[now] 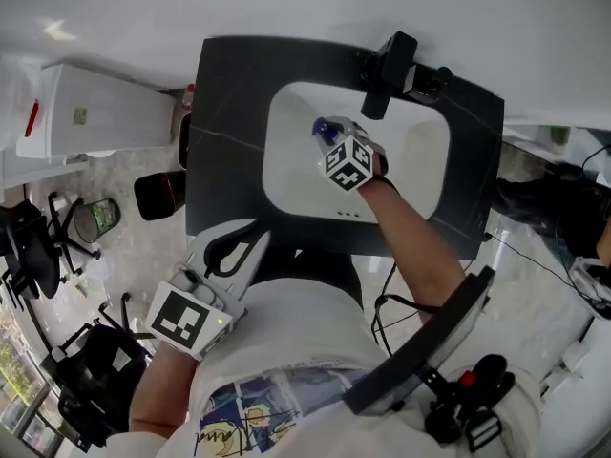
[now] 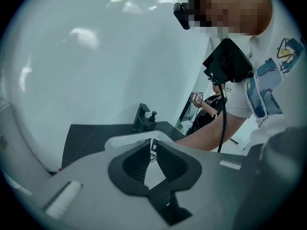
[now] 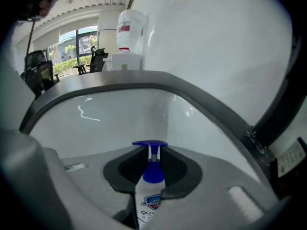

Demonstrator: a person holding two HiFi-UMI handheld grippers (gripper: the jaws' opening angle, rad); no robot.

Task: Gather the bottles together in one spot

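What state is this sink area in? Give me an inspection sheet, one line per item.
Surface: dark counter with a white basin and a black faucet; nothing loose seen on it.
Job's things: one pump bottle with a blue top, held over the basin; no other bottles made out.
Clutter: dark bin on the floor beside the counter.
Grippers: right gripper shut on the pump bottle near its neck; left gripper at the counter's front edge, jaws a slit apart, empty.
Cables: black cable hanging from the person's head rig.
Surroundings: water dispenser, office chair, second person far off.
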